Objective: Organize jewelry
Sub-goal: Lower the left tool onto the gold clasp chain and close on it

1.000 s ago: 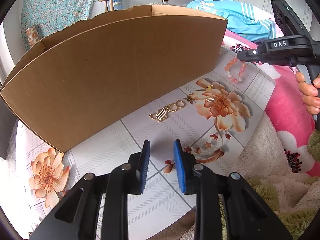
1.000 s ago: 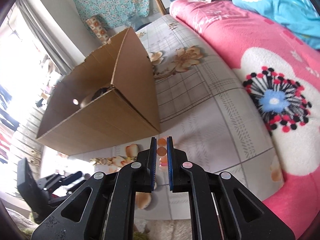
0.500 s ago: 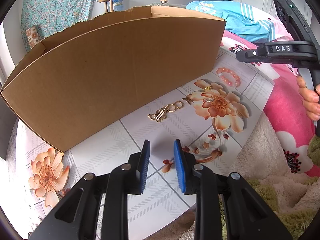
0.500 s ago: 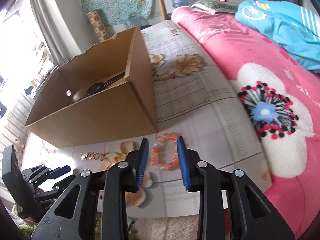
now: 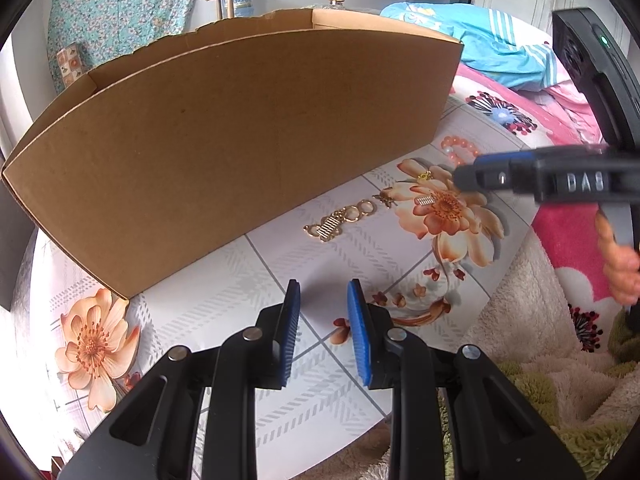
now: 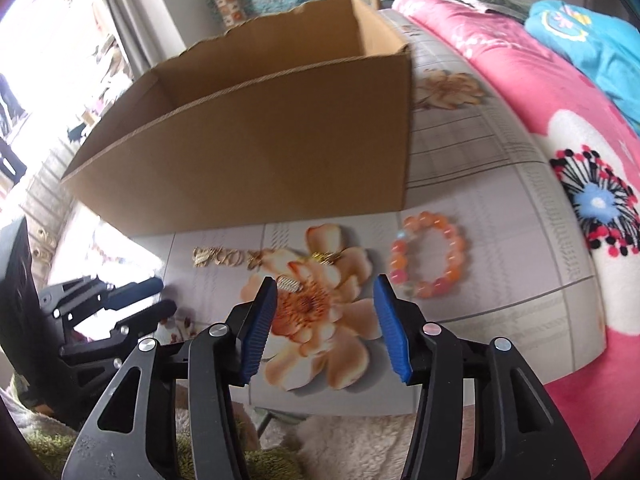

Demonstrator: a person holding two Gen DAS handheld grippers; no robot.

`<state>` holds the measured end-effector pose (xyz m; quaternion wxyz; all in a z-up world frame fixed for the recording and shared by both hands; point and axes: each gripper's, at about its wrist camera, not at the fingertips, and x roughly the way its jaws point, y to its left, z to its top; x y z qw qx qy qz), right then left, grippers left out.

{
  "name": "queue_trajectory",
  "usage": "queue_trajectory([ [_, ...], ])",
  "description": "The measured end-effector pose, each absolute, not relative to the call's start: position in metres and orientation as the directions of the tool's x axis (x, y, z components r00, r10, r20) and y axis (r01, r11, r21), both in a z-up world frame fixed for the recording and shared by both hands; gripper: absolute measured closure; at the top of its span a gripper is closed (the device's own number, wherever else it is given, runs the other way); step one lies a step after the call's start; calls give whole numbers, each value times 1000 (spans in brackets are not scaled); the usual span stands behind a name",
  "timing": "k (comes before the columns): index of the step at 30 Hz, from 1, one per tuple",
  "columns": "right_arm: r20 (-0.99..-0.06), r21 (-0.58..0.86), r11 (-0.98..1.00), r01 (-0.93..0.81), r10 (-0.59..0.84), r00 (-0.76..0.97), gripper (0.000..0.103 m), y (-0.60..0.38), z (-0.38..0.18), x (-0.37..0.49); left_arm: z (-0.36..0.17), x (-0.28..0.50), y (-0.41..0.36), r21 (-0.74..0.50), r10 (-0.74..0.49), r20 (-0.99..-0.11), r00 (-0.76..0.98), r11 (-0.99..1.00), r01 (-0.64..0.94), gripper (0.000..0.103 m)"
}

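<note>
Early stage: bead bracelet [image 6: 430, 254], gold chain [image 5: 340, 222] and small gold pieces [image 6: 326, 257] all outside cardboard box [image 6: 256, 160], on mat. Right gripper [image 6: 326, 322] just opening, half-spread, empty; left gripper [image 5: 323, 334] narrowly parted, empty.

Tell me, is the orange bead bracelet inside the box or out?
Out. The orange bead bracelet lies flat on the flowered mat, beside the cardboard box.
</note>
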<state>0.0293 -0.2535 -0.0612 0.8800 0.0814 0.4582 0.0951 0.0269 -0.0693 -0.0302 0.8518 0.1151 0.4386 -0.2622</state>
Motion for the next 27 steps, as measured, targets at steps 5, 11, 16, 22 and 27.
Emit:
queue_trajectory([
  [5, -790, 223, 968, -114, 248, 561, 54, -244, -64, 29, -29, 34, -67, -39, -349, -800, 488, 842, 538, 80],
  [11, -778, 247, 958, -146, 286, 559, 58, -236, -67, 29, -24, 44, -74, -36, -369, -784, 499, 830, 556, 80],
  [16, -771, 260, 950, -174, 312, 555, 62, -225, -68, 31, -22, 49, -88, 0, -371, -778, 507, 807, 590, 80],
  [22, -766, 288, 937, -197, 349, 540, 65, -216, -71, 33, -23, 57, -94, 16, -363, -787, 499, 796, 605, 81],
  [27, -764, 303, 931, -202, 364, 532, 65, -213, -74, 37, -27, 62, -98, 25, -353, -803, 480, 785, 619, 91],
])
